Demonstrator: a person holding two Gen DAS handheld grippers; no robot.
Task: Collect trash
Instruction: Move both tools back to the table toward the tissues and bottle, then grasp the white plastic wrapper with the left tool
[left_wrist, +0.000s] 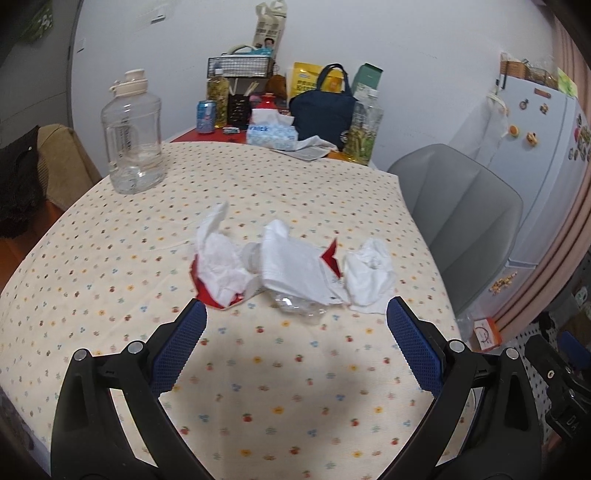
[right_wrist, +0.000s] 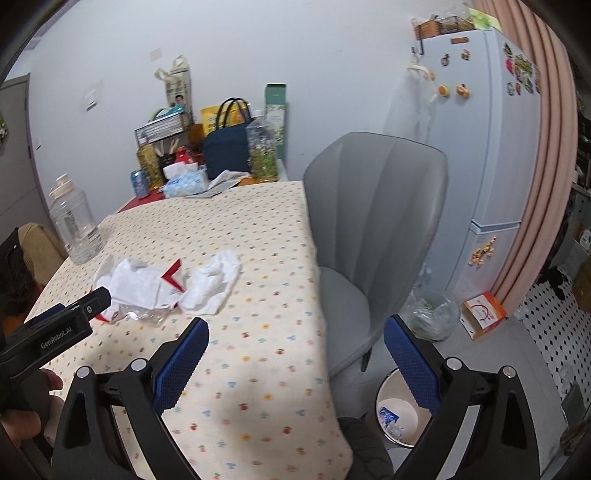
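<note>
A heap of trash lies mid-table on the dotted tablecloth (left_wrist: 258, 369): a crumpled tissue (left_wrist: 218, 258) over a red wrapper (left_wrist: 207, 293), a white plastic bag (left_wrist: 291, 262), clear crumpled plastic (left_wrist: 299, 304), and another crumpled tissue (left_wrist: 369, 275). My left gripper (left_wrist: 295, 314) is open and empty, just short of the heap. My right gripper (right_wrist: 295, 332) is open and empty, over the table's right edge. In the right wrist view the heap (right_wrist: 147, 284) lies to the left, with the left gripper's body (right_wrist: 55, 328) beside it. A white trash bin (right_wrist: 399, 410) holding some scraps stands on the floor below.
A clear water jug (left_wrist: 133, 133) stands at the table's back left. Clutter fills the far end: tissue box (left_wrist: 271, 133), navy bag (left_wrist: 325, 110), can (left_wrist: 206, 116), jars. A grey chair (right_wrist: 373, 229) stands to the right of the table, a fridge (right_wrist: 491, 147) behind it. A plastic bag (right_wrist: 432, 314) and orange box (right_wrist: 484, 314) lie on the floor.
</note>
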